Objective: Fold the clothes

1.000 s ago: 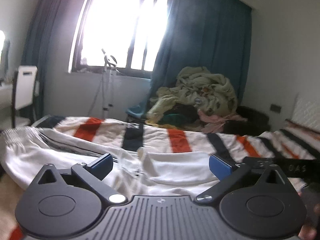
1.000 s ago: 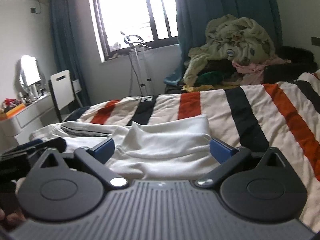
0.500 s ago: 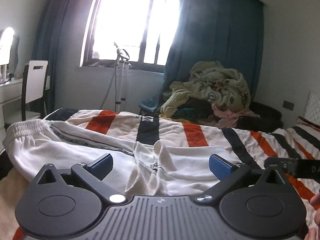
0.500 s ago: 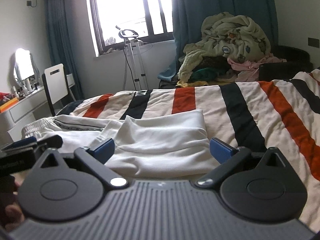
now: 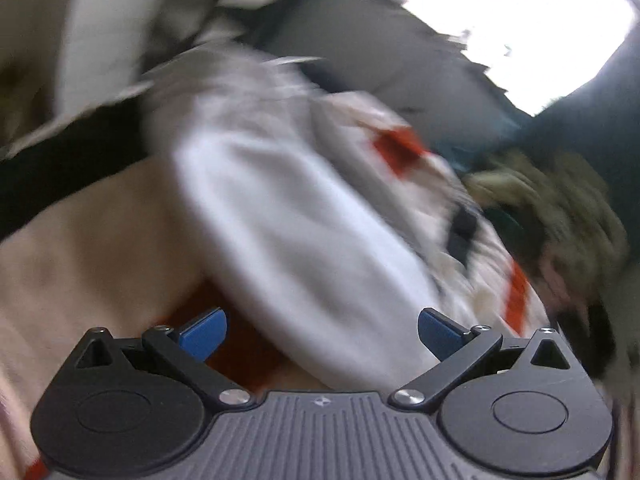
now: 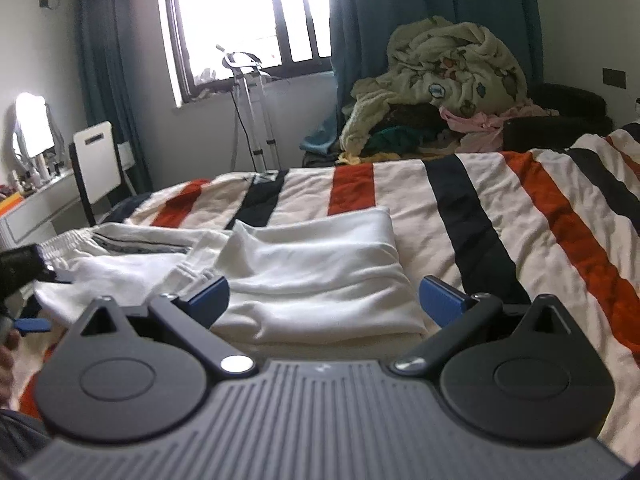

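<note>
Behind everything in the left wrist view the room is tilted and strongly blurred: a bright window is at the upper right, and a heap of yellowish laundry is a smear at the right edge. The striped bedcover, cream with orange and black bands, fills the middle. On the bedcover lie the white trousers, as a pale diagonal shape that reaches from the upper left down to the gap of the left gripper. Its two blue fingertips stand wide apart and nothing is between them; the cloth is just ahead of them, a little closer to the right-hand tip. In the right wrist view the picture is sharp and level. The bedcover shows its stripes clearly, and the trousers show what the blur hides in the other view: they are folded over, with a smooth doubled part on top and the elastic waistband toward the left edge of the bedcover. The right gripper is spread open and empty, and the near edge of the trousers lies directly in front of its tips. At the left edge of the bedcover a dark part of the other tool is just visible. Beyond the bedcover are the window, blue curtains, the laundry heap, and a white chair.
</note>
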{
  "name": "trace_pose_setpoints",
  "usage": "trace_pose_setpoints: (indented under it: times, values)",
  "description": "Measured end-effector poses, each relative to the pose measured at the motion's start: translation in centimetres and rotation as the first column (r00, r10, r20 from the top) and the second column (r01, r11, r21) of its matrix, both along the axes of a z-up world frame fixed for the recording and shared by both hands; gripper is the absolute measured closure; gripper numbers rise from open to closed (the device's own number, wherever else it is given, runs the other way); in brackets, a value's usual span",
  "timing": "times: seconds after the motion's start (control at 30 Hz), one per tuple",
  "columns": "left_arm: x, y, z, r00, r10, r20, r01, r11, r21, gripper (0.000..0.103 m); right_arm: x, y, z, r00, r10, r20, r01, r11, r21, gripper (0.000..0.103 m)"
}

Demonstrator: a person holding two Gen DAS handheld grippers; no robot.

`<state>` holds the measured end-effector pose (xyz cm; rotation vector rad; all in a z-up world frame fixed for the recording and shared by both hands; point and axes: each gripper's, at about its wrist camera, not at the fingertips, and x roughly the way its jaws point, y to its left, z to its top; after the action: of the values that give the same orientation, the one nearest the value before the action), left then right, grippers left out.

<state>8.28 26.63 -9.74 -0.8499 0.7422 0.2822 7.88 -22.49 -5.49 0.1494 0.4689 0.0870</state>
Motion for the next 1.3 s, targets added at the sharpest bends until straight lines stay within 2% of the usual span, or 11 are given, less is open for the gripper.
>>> trace_pose_setpoints:
  times: [0.07, 0.13, 0.23, 0.3, 0.5, 0.67, 0.73, 0.83, 0.97, 1.17, 1.3]
  values:
    - [0.4, 3.3, -2.2, 0.996, 0.093, -0.001, -0.092, 0.981, -0.172, 0.008, 0.3, -0.1, -0.4, 1.0, -0.01, -0.015, 0.01, 1.0, -0.001, 0.0]
    - [0.7, 5.2, -3.8, 0.984, 0.178, 0.013, -0.168, 0.946, -0.277, 0.008, 0.7, 0.0, -0.8, 1.0, -0.015, -0.028, 0.015, 1.0, 0.002, 0.0]
    - [1.9, 6.6, -4.9, 0.971, 0.237, 0.02, -0.22, 0.928, -0.299, 0.009, 1.7, 0.3, -1.3, 0.999, -0.014, -0.05, 0.014, 1.0, 0.004, 0.0]
    - [2.5, 7.1, -4.8, 0.963, 0.267, 0.024, -0.252, 0.932, -0.262, 0.015, 2.6, 0.7, -1.5, 0.998, -0.012, -0.061, 0.013, 1.0, 0.004, 0.0]
    - [4.3, 9.2, -4.4, 0.938, 0.336, 0.081, -0.329, 0.94, -0.085, 0.046, 6.0, 1.9, -3.0, 0.995, -0.021, -0.098, 0.017, 0.999, -0.037, 0.0]
    - [6.6, 11.3, -3.7, 0.957, 0.268, 0.112, -0.279, 0.955, 0.097, 0.062, 9.2, 2.6, -6.4, 0.977, -0.001, -0.211, -0.02, 0.995, -0.095, 0.0]
    - [7.2, 11.0, -2.6, 0.964, 0.229, 0.134, -0.251, 0.952, 0.174, 0.079, 9.5, 2.9, -7.4, 0.971, 0.0, -0.241, -0.027, 0.993, -0.112, 0.0]
    - [8.1, 10.0, -0.8, 0.971, 0.178, 0.161, -0.219, 0.932, 0.288, 0.09, 10.0, 3.2, -8.9, 0.96, -0.001, -0.278, -0.038, 0.99, -0.135, 0.0]
    - [9.1, 6.5, 3.5, 0.972, 0.11, 0.208, -0.196, 0.866, 0.461, 0.092, 10.1, 2.8, -8.4, 0.959, -0.015, -0.285, -0.014, 0.995, -0.1, 0.0]
    - [10.7, -2.1, 10.7, 0.96, -0.057, 0.274, -0.152, 0.718, 0.68, 0.092, 9.4, 0.7, -6.5, 0.961, -0.034, -0.273, 0.039, 0.999, 0.013, 0.0]
    - [12.5, -9.5, 15.2, 0.944, -0.148, 0.296, -0.143, 0.625, 0.767, 0.092, 8.2, -1.0, -5.0, 0.97, -0.039, -0.24, 0.063, 0.994, 0.093, 0.0]
